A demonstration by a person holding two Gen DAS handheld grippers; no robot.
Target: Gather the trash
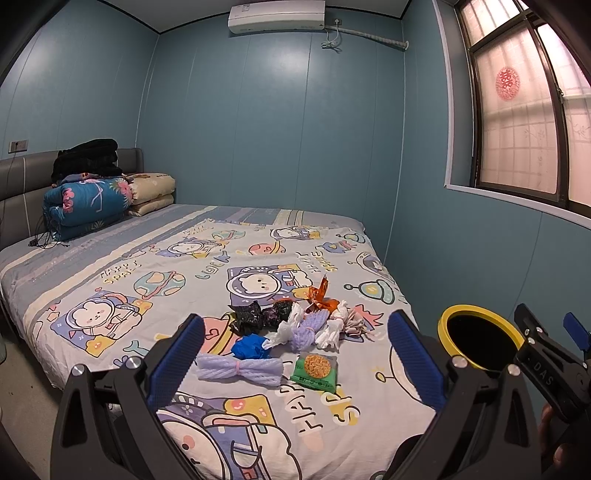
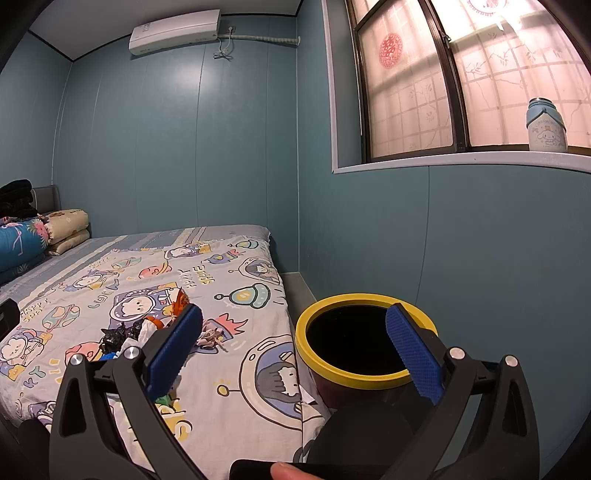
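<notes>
Lying on the bedsheet (image 1: 122, 266), trash pile (image 1: 295, 325) beside the yellow-rimmed bin (image 2: 364, 341).

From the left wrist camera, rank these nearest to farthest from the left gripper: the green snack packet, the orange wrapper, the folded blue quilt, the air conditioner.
From the left gripper:
1. Green snack packet, between the fingers.
2. Orange wrapper, mid-bed behind the pile.
3. Folded blue quilt, left at the headboard.
4. Air conditioner, high on the far wall.
</notes>
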